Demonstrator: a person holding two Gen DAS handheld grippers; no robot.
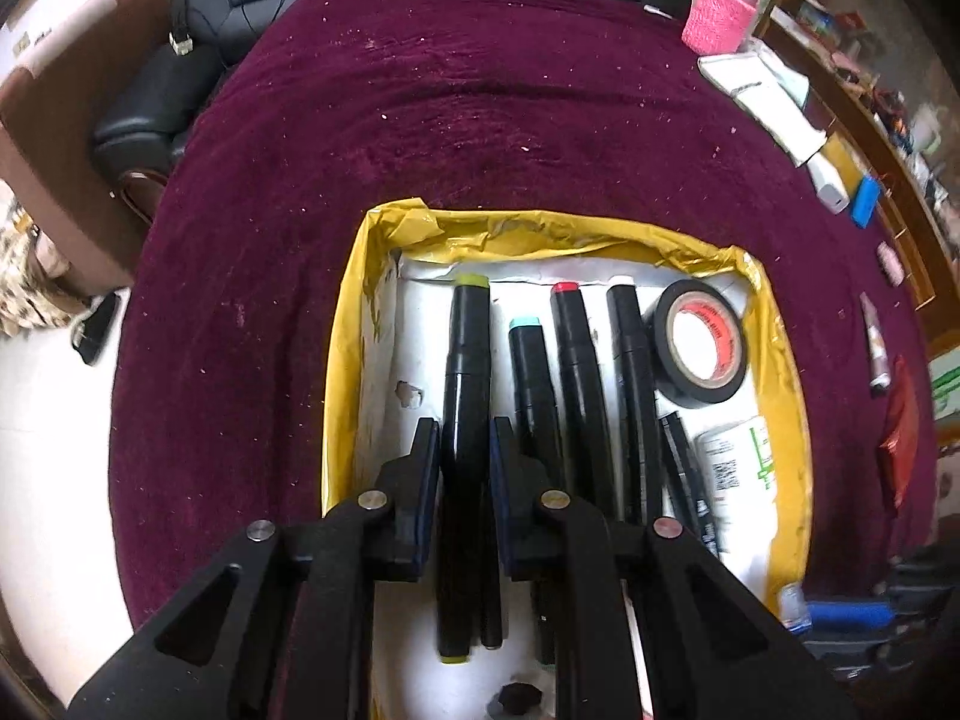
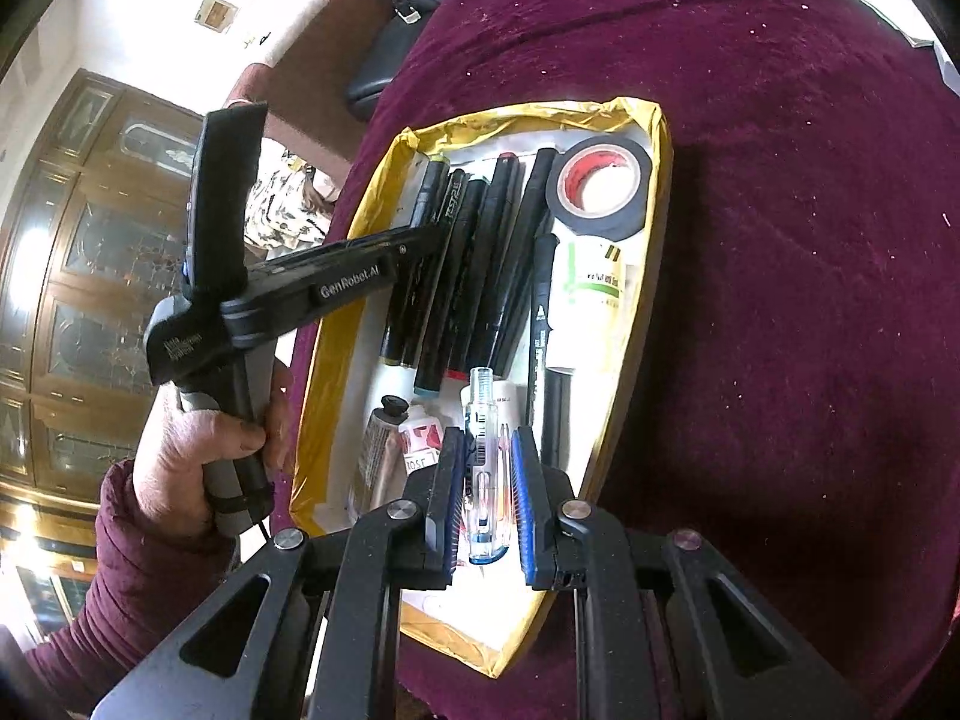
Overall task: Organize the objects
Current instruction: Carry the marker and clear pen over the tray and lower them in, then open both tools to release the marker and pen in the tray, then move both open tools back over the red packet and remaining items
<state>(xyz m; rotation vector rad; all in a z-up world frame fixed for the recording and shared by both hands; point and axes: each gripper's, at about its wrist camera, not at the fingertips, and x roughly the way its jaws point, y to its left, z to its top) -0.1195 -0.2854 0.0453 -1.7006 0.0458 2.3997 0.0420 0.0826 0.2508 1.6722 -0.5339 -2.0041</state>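
A yellow-lined box on the maroon cloth holds several black markers side by side, a black tape roll and a white green-labelled bottle. My left gripper points down into the box, shut on a black marker with yellow-green caps at the left of the row. In the right wrist view, my right gripper is shut on a clear pen with a blue tip above the near end of the box. The left gripper, held by a hand, reaches in from the left.
Two small tubes lie in the box's near end. On the cloth to the right lie a pink knit holder, white papers, a blue item, a small tube and a red packet. A black chair stands behind.
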